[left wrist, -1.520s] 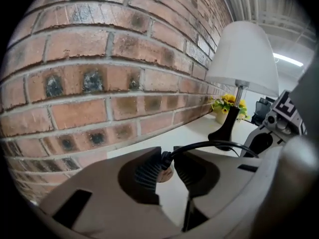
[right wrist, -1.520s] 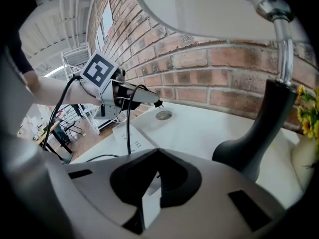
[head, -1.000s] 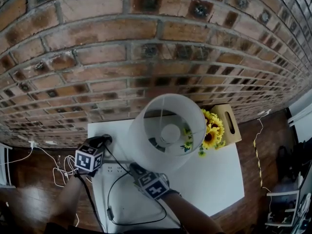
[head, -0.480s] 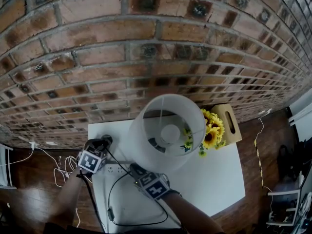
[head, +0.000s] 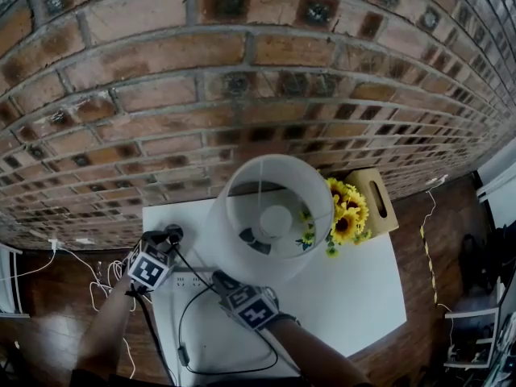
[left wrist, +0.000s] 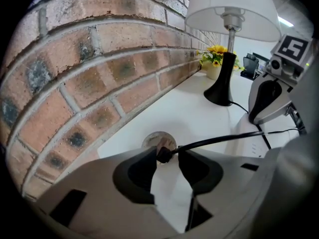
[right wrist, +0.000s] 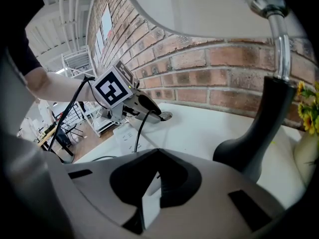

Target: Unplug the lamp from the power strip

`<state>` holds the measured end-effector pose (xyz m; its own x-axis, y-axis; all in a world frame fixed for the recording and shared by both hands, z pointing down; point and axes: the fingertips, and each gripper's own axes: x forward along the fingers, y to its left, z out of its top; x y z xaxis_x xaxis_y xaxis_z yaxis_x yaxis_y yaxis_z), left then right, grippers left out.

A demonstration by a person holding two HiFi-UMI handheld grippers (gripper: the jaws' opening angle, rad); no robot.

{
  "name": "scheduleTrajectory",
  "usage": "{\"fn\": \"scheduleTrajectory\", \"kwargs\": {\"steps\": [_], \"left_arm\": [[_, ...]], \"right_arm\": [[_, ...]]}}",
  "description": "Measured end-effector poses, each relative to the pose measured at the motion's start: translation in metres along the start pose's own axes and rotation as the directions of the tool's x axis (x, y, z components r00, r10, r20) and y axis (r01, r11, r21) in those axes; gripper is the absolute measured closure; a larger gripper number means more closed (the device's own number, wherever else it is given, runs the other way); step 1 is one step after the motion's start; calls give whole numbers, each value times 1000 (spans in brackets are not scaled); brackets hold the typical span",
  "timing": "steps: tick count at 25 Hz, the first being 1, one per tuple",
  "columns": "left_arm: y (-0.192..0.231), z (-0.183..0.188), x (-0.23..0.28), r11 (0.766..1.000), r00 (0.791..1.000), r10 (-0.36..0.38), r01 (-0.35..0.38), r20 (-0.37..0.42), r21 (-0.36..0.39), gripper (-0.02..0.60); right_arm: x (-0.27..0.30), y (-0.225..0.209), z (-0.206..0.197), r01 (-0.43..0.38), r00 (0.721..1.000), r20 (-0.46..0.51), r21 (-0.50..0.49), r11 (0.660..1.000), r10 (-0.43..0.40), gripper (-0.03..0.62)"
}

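Lower middle of the left gripper view, the left tongs (left wrist: pixel 167 154) are spreading around the lamp's black plug (left wrist: pixel 162 155). The plug is off the power strip (head: pixel 187 281), over a round hole (left wrist: pixel 151 139) near the counter (left wrist: pixel 189 108) edge by the brick wall (left wrist: pixel 99 68). The right tongs (right wrist: pixel 156 152), pressed together, rest on the strip. Bare counter runs toward the lamp (left wrist: pixel 222 86), upper right.
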<state>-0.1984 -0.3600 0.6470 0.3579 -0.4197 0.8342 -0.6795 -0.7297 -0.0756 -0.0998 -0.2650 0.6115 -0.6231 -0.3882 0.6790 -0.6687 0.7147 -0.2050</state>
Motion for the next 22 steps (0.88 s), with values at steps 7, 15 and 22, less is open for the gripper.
{"fn": "scheduleTrajectory", "kwargs": {"steps": [7, 15, 22], "left_arm": [[1, -4, -4, 996, 998, 12, -7, -56, 90, 428], [-3, -13, -11, 990, 992, -17, 33, -124, 135, 428], [1, -12, -23, 990, 994, -9, 25, -110, 142, 428]], "right_arm": [[0, 0, -1, -5, 1000, 4, 8, 1000, 5, 595], [0, 0, -1, -7, 1000, 5, 10, 1000, 7, 595], [1, 1, -1, -12, 1000, 9, 22, 1000, 12, 595]]}}
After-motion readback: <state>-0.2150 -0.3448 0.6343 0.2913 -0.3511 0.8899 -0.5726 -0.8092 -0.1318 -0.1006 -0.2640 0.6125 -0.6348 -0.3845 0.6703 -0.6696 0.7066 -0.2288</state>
